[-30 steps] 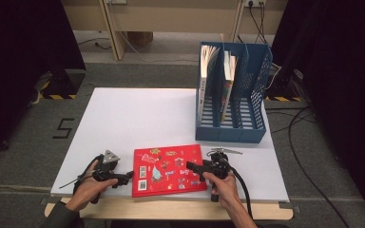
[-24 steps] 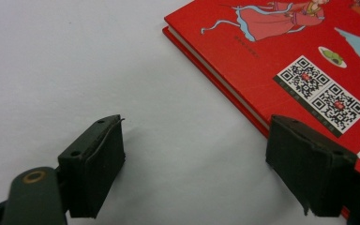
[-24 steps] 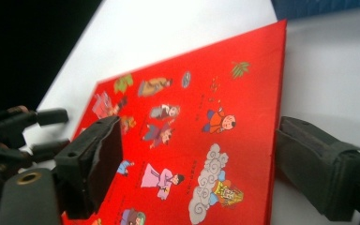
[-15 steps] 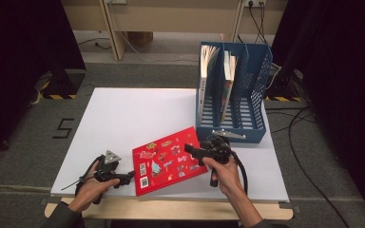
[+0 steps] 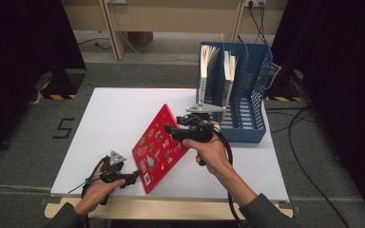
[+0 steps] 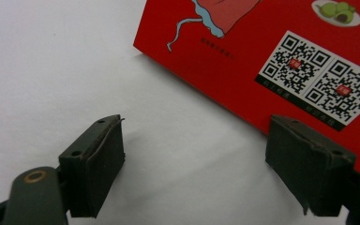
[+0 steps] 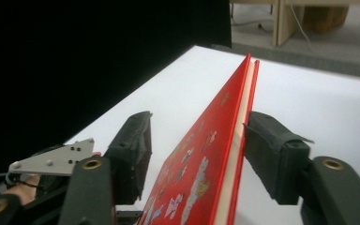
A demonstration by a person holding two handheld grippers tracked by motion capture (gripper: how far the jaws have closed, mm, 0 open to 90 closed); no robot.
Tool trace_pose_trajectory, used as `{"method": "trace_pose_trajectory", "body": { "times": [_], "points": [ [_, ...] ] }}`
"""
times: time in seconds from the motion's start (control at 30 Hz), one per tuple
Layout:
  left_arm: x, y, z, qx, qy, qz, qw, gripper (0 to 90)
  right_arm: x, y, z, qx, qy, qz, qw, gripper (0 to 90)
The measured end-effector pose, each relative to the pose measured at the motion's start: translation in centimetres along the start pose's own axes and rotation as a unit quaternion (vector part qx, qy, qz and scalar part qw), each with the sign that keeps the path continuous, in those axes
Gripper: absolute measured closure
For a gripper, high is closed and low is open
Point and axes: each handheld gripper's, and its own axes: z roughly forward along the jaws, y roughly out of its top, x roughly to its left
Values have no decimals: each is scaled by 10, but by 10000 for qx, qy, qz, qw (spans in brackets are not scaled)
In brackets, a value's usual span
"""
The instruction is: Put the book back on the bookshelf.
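Observation:
A red picture book (image 5: 159, 147) stands tilted on the white table (image 5: 109, 114), its near edge down and its far right edge raised. My right gripper (image 5: 169, 129) has that raised edge between its jaws, which have just been closing. In the right gripper view (image 7: 197, 154) one pad lies against the book's (image 7: 201, 150) back, while the other pad stands a little off the cover. My left gripper (image 5: 131, 176) rests low at the book's near left corner. Its jaws (image 6: 194, 159) are apart over bare table and have just closed slightly, beside the QR-code end of the book (image 6: 272, 51).
A blue slotted file rack (image 5: 249, 111) stands at the table's far right with a few books upright in its left slots. The table's front edge runs just behind my left hand. Cables trail on the floor to the right.
My right gripper has risen and lifted the book's right edge, so the book went from lying flat to steeply tilted. Its jaws have narrowed. My left hand has stayed in place.

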Motion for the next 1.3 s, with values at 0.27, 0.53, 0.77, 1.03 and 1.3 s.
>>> {"method": "trace_pose_trajectory", "body": {
  "times": [0.27, 0.53, 0.77, 1.03, 1.3],
  "points": [
    [-7, 0, 3, -120, 122, -74, 9998, 192, 19, 5, -3, -31, -147, -463, 9988, 484],
    [-22, 5, 10, -191, 33, 2, 9998, 196, 40, -1, 11, 434, 300, -721, 9960, 564],
    [-21, 6, 13, -226, 59, -34, 9997, 135, 33, -3, 9, 268, 371, -689, 9966, 580],
    [-20, 14, 23, -260, 201, -172, 9993, 94, 29, 8, 20, 165, 961, -675, 9929, 694],
    [-12, 13, 21, -336, 282, -291, 9986, 152, 32, -2, 18, -84, 1200, -412, 9919, 539]
  ]
}}
